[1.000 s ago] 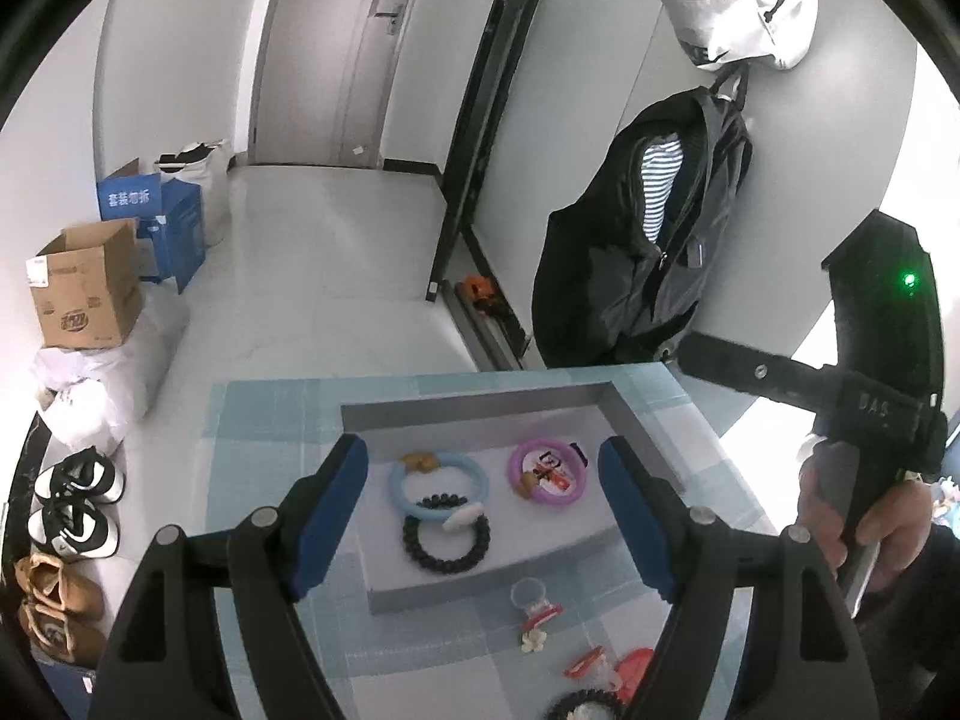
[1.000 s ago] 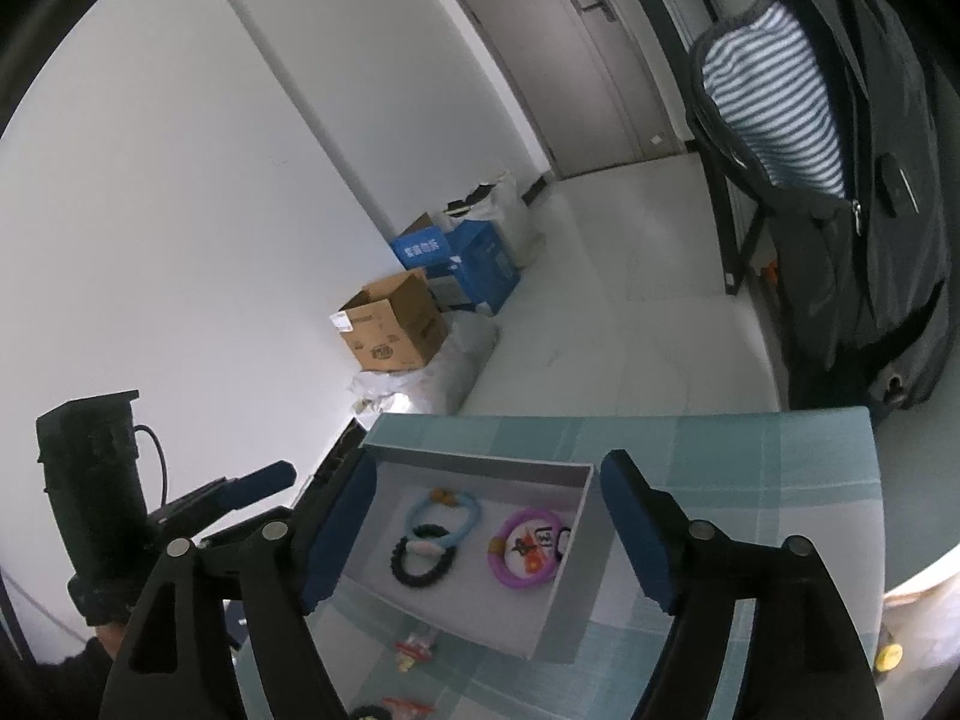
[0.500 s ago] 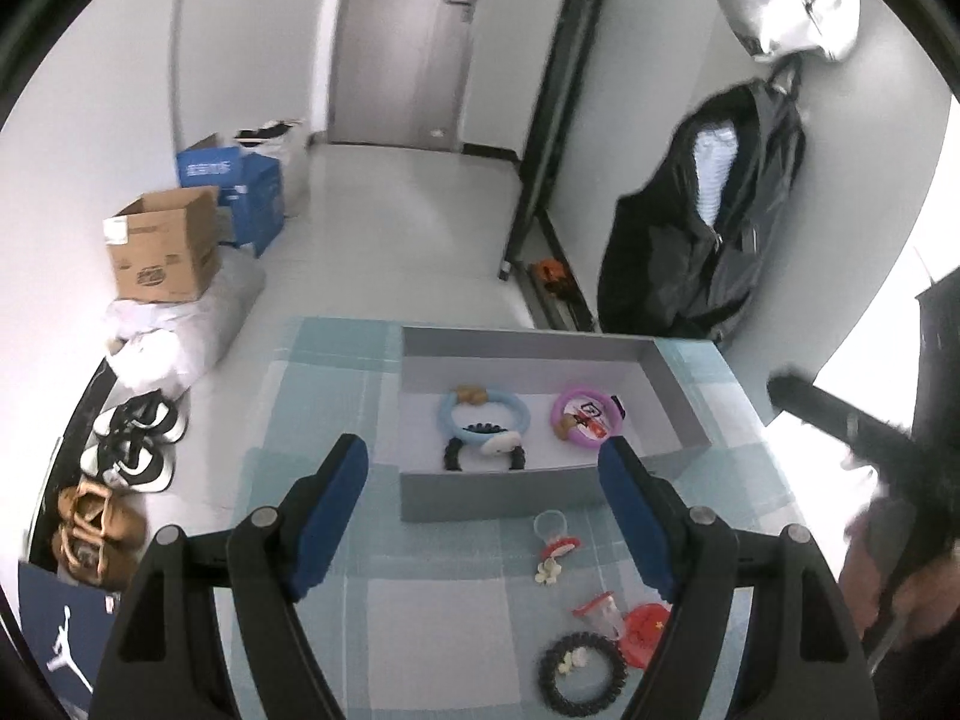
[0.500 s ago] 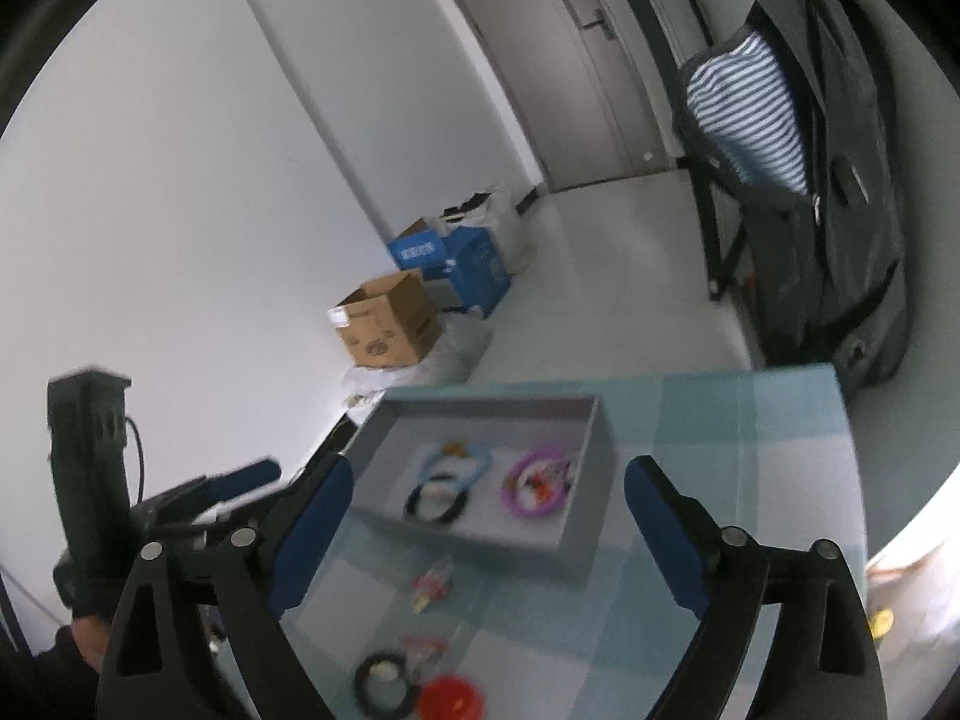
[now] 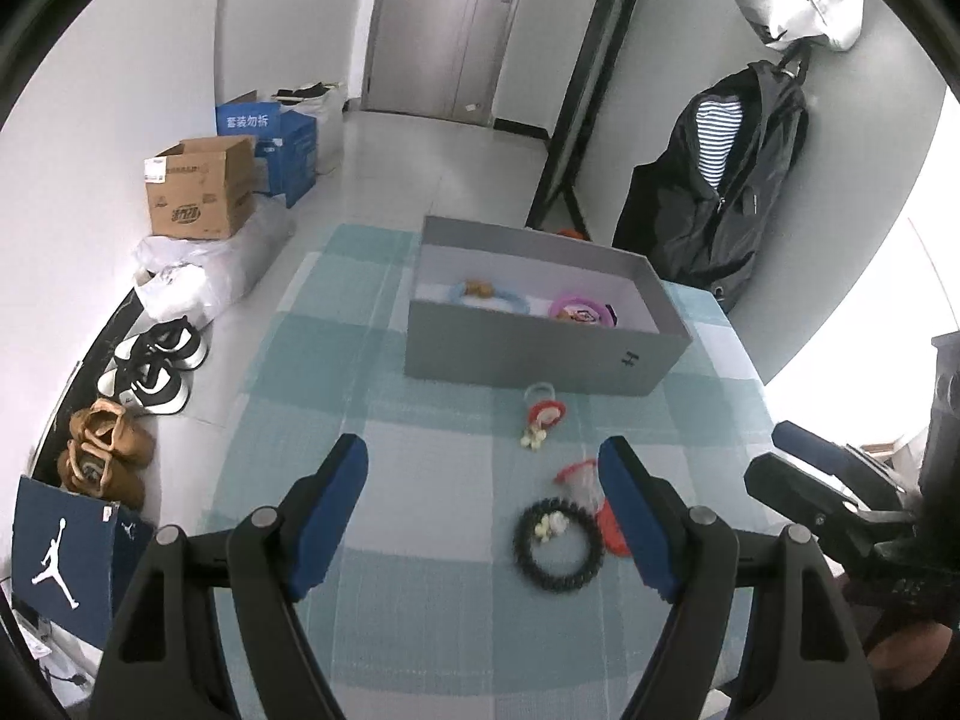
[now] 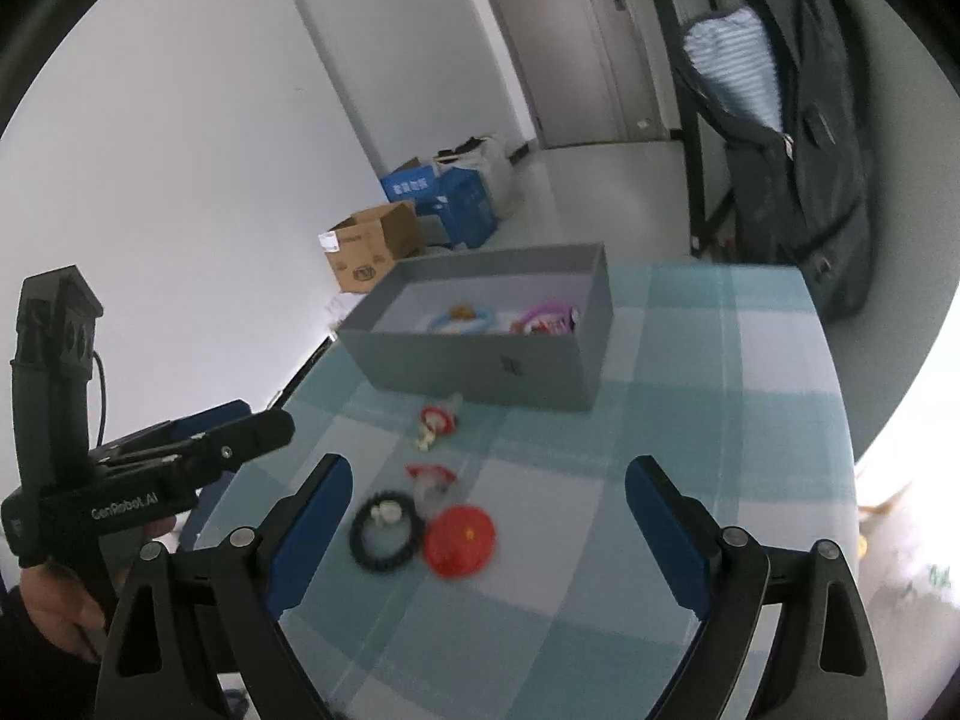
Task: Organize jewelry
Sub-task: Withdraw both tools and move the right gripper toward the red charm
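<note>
A grey box (image 5: 528,354) (image 6: 480,369) stands on the teal checked tablecloth and holds a light blue ring (image 5: 489,295) and a purple ring (image 5: 581,309). In front of it lie a black bead bracelet (image 5: 558,543) (image 6: 384,531), a red disc (image 6: 459,540), a red-trimmed clear piece (image 5: 576,477) and a red and white ring piece (image 5: 543,414) (image 6: 437,423). My left gripper (image 5: 483,507) is open and empty above the cloth, left of the bracelet. My right gripper (image 6: 486,525) is open and empty over the bracelet and disc.
The table's left edge drops to a floor with shoes (image 5: 153,360), a cardboard box (image 5: 201,189) and a blue box (image 5: 273,138). A dark jacket (image 5: 720,192) hangs on the wall at the right. The other gripper shows in each view (image 5: 840,498) (image 6: 150,474).
Both grippers have pulled back from the grey box towards the near side of the table. The loose pieces in front of the box have come into fuller view. Both stay open.
</note>
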A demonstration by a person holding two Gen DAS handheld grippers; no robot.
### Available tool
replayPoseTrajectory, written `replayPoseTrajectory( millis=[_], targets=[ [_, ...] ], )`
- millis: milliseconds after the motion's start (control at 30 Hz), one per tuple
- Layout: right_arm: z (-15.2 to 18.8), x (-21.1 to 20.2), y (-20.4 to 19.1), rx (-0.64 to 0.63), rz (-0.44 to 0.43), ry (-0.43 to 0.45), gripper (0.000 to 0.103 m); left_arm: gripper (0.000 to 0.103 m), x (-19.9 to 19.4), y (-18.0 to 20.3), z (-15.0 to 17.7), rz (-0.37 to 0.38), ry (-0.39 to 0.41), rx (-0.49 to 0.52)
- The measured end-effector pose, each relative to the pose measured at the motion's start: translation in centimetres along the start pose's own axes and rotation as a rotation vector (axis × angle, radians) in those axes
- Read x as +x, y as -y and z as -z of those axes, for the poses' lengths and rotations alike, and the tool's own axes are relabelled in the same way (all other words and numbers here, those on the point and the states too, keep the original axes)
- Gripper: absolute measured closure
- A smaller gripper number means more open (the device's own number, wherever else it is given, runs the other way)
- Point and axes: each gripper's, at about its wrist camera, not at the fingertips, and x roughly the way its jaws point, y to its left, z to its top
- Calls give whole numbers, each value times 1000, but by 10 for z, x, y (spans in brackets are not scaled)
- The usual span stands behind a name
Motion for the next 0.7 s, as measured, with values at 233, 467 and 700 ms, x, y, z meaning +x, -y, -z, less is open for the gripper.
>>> replayPoseTrajectory(
  millis=[233, 467, 700],
  targets=[
    [19, -7, -4, 36, 45, -34, 9, 27, -1, 3, 18, 35, -25, 18],
    [36, 9, -12, -3, 78, -87, 9, 27, 7, -8, 31, 95, -74, 38],
    [39, 27, -13, -21, 99, -111, 9, 27, 17, -8, 35, 111, -117, 51]
  ],
)
